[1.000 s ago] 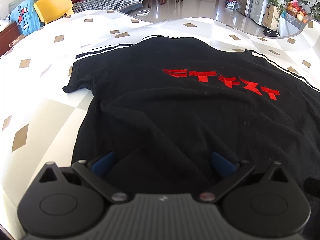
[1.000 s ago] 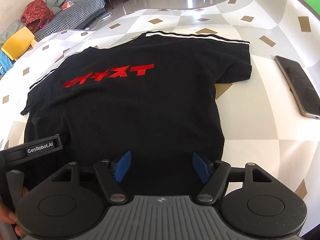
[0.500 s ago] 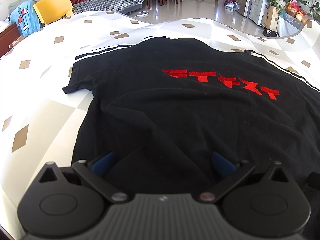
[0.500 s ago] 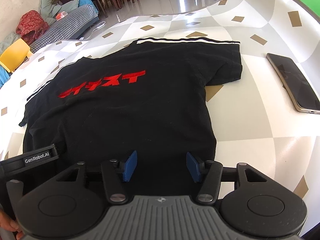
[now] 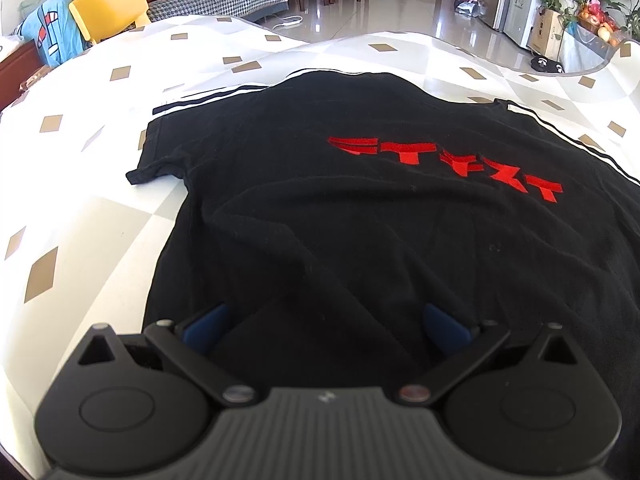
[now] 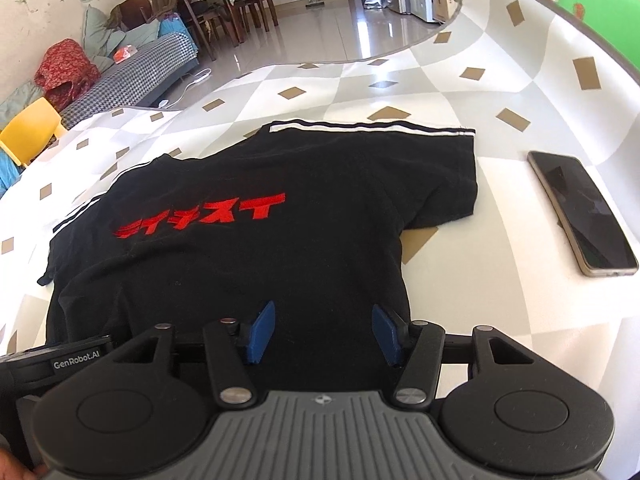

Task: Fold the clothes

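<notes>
Black T-shirt (image 6: 248,264) flat on table (image 6: 500,312), phone (image 6: 580,212) beside right sleeve — both hand-held grippers (image 5: 326,326) (image 6: 322,330) agape, empty

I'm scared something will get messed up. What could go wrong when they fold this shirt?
The smartphone lies on the table close to the black T-shirt's right sleeve, so a swinging fold might knock it. The left gripper and right gripper are open, at different widths, so the hem may lift unevenly and wrinkle.

T-shirt (image 6: 256,248) lies flat on table (image 6: 460,280), phone (image 6: 582,212) to its right.
</notes>
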`<state>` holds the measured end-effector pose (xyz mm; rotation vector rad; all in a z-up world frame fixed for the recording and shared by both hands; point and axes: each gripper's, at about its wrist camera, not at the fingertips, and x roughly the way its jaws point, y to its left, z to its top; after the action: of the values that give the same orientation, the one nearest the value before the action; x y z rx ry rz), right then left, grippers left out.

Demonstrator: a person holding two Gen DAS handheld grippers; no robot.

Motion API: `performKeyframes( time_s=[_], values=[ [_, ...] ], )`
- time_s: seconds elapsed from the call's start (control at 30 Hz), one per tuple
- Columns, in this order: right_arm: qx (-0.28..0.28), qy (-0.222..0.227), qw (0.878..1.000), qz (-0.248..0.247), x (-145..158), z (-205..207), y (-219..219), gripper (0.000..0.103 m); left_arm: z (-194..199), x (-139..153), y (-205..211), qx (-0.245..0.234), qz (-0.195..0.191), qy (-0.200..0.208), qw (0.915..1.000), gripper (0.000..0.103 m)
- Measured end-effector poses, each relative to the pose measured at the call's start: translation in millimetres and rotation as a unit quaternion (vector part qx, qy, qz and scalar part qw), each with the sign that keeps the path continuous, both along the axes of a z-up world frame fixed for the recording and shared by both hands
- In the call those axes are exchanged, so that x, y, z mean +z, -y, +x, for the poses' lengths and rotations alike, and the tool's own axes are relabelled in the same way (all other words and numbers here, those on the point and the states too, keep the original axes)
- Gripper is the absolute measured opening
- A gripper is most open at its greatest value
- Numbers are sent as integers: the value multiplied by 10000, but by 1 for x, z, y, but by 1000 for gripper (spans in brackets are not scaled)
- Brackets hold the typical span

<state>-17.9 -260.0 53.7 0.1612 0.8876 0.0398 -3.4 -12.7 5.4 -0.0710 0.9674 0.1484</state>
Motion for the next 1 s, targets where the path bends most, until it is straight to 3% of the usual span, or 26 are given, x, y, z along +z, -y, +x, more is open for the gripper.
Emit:
performKeyframes(
  time_s=[0.17,0.33,0.43,0.6,0.73,1.0],
  values=[
    [368,29,9992,-163,3,15,-3,53,4,16,-6,169,-107,326,9993,103],
    [757,128,9963,-398,6,34,-6,53,19,12,-8,259,-179,272,9991,103],
    [928,237,9939,-546,5,47,-6,53,24,1,-4,141,-34,-6,9999,103],
    [855,64,9939,-700,-10,75,-2,54,12,-6,-3,-94,52,-45,9999,103],
    [610,-338,9954,-653,-27,91,4,55,2,-5,-3,-263,72,-92,9996,103],
    [629,-168,9930,-986,-33,91,-5,61,-11,-3,-1,-387,122,-105,9991,103]
  ],
)
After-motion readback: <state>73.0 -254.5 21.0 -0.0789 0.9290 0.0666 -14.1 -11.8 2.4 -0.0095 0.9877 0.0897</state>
